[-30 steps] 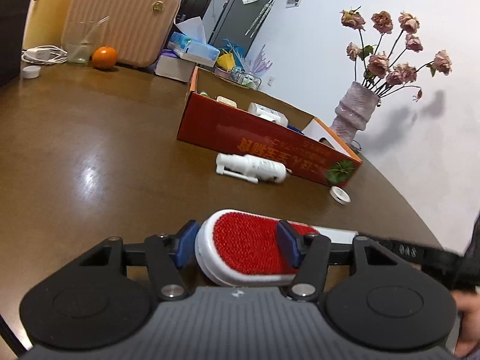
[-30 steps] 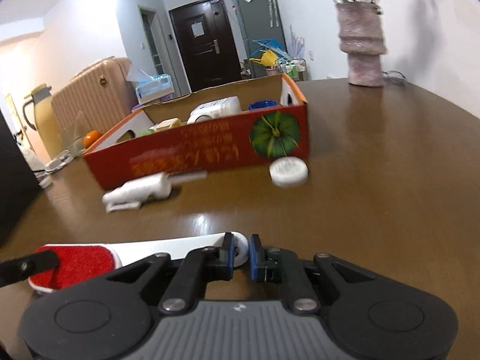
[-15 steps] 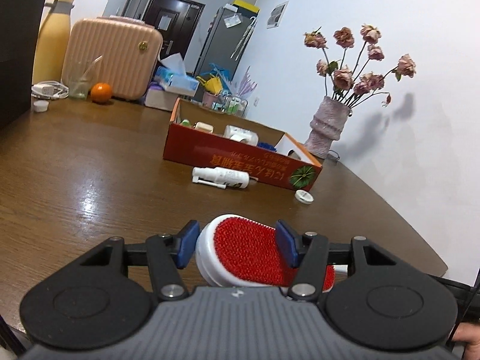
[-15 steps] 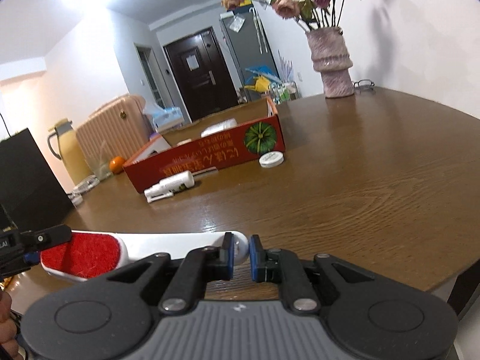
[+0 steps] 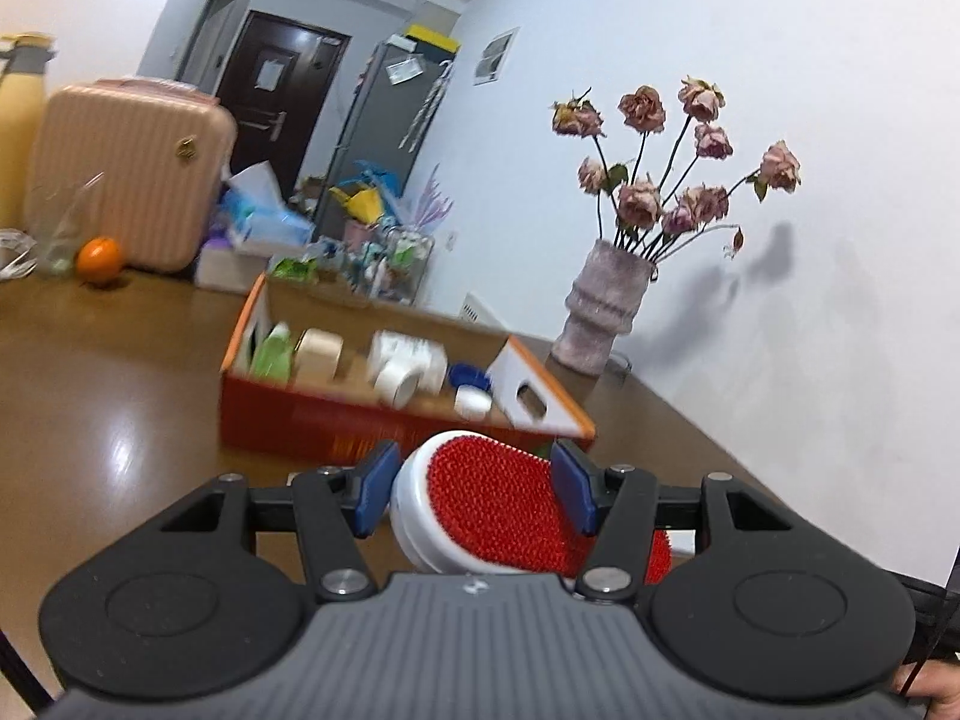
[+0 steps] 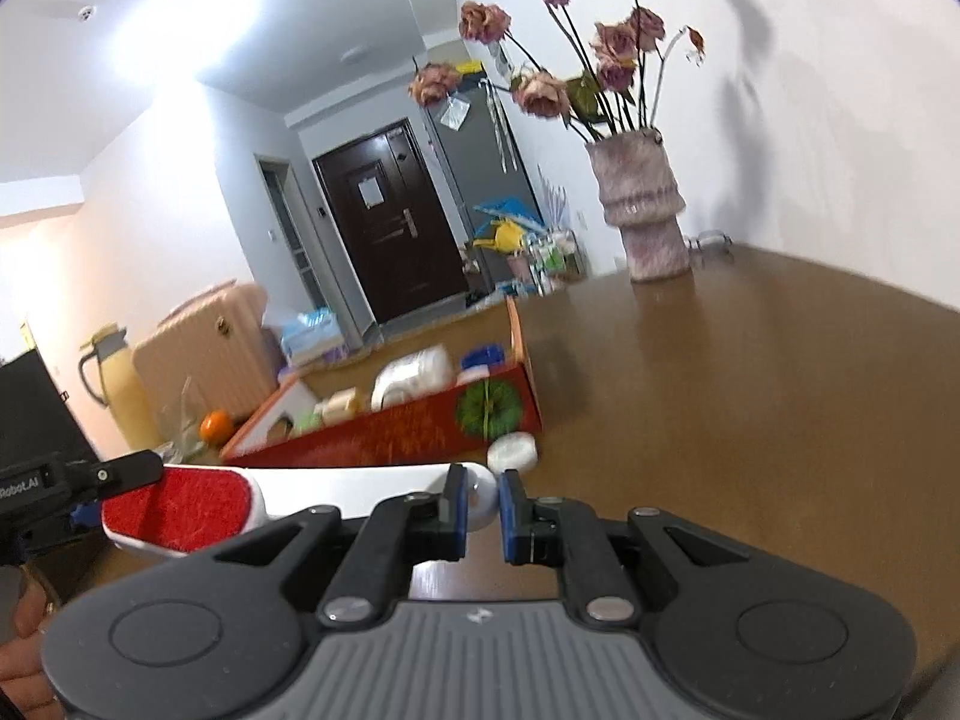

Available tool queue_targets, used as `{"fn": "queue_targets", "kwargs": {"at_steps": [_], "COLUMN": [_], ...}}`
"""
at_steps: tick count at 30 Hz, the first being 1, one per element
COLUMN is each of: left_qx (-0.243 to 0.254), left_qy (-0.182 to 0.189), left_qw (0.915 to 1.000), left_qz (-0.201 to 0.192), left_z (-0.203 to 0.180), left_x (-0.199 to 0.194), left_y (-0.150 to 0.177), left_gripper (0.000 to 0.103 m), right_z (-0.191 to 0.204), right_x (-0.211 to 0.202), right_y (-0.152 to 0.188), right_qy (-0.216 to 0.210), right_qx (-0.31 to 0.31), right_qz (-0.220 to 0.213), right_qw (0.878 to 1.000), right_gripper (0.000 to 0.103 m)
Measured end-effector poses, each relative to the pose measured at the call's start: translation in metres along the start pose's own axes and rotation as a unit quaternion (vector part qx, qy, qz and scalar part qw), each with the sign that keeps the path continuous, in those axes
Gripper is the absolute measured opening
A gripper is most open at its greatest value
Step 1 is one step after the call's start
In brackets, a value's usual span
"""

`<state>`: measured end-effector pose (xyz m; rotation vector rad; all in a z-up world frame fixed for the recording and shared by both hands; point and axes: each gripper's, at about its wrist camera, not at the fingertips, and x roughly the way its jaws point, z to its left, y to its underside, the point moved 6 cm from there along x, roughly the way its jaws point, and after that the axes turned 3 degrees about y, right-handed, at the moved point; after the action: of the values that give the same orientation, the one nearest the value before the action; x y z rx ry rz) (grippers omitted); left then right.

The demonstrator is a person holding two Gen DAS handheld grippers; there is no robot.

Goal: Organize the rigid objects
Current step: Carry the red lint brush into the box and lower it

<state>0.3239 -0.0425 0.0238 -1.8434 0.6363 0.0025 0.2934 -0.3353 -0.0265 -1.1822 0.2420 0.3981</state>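
Brush held at both ends, box straight ahead and below.

The left gripper (image 5: 474,495) clamps the red head of the brush (image 5: 498,504); the right gripper (image 6: 482,510) pinches its white handle tip. The brush's long axis runs crosswise between them, roughly parallel to the box (image 5: 372,426) front wall, so it likely goes forward over that wall.

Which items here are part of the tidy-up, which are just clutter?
Job: lint brush held by both the left hand-held gripper and right hand-held gripper; red box; white cap.
Clutter: vase, suitcase, orange.
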Motion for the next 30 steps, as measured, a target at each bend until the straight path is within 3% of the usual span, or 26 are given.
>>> {"fn": "queue_targets", "kwargs": {"at_steps": [7, 12, 17, 21, 24, 30], "left_qx": [-0.017, -0.026, -0.039, -0.042, -0.025, 0.0], "left_qy": [0.015, 0.005, -0.011, -0.014, -0.032, -0.039], "left_qw": [0.9997, 0.9996, 0.9991, 0.9985, 0.9982, 0.9987], "left_qz": [-0.004, -0.01, 0.009, 0.032, 0.043, 0.034], "left_z": [0.039, 0.076, 0.11, 0.128, 0.133, 0.134], "left_x": [0.068, 0.101, 0.126, 0.137, 0.145, 0.137], "left_y": [-0.058, -0.084, -0.08, -0.065, -0.056, -0.057], "left_gripper": [0.057, 0.057, 0.057, 0.056, 0.069, 0.081], "right_z": [0.018, 0.039, 0.05, 0.05, 0.054, 0.054], "right_x": [0.076, 0.129, 0.18, 0.198, 0.205, 0.206], "right_y": [-0.055, -0.076, -0.073, -0.061, -0.054, -0.049], "right_qy": [-0.007, -0.021, -0.025, -0.026, -0.04, -0.041], "right_qx": [-0.009, -0.029, -0.046, -0.058, -0.069, -0.068], "right_qz": [-0.024, -0.021, 0.007, 0.022, 0.029, 0.027], "right_qw": [1.0, 0.999, 0.999, 0.998, 0.996, 0.997], "right_gripper": [0.011, 0.011, 0.011, 0.011, 0.01, 0.014]}}
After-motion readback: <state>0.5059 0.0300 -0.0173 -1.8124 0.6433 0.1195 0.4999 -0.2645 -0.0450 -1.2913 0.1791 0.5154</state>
